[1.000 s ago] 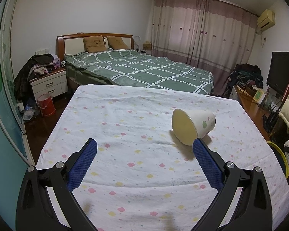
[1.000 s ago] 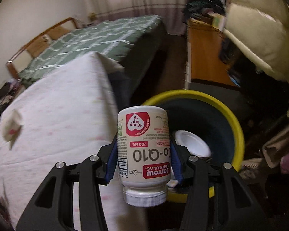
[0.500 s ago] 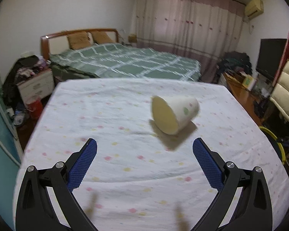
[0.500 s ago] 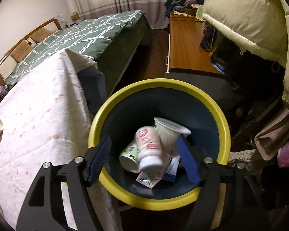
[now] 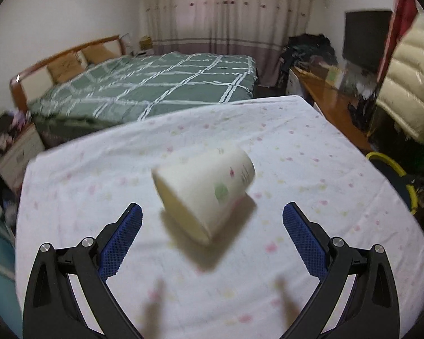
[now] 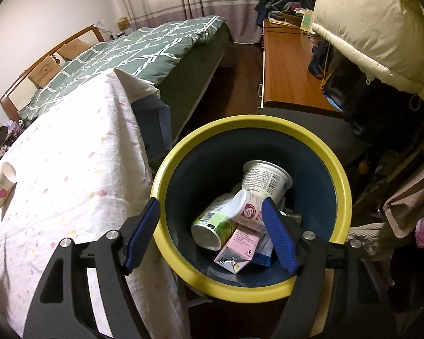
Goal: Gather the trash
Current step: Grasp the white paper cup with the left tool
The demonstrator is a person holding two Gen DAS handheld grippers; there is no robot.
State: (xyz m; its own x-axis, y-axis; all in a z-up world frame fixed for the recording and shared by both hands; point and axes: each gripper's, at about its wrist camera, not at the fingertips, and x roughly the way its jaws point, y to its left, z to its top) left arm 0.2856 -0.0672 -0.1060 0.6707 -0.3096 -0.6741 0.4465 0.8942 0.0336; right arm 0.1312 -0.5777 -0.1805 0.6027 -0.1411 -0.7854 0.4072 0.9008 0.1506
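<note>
A white paper cup [image 5: 205, 190] with coloured dots lies on its side on the floral tablecloth [image 5: 311, 169]. My left gripper [image 5: 212, 234] is open, just above and around the cup, not touching it. My right gripper [image 6: 212, 231] is open and empty over the yellow-rimmed bin [image 6: 340, 175]. The supplement bottle [image 6: 247, 209] lies in the bin with a yogurt cup [image 6: 265, 179], a can [image 6: 212, 226] and a pink carton [image 6: 238, 250]. The paper cup also shows far left in the right wrist view [image 6: 1, 183].
The bin's yellow rim [image 5: 393, 166] shows past the table's right edge. A green bed [image 5: 155, 84] lies behind the table. A wooden desk [image 6: 288, 70] and a cream puffer jacket [image 6: 376, 28] are right of the bin.
My right gripper opened and the supplement bottle dropped into the bin. My left gripper moved forward and down, so the paper cup now sits between its fingers.
</note>
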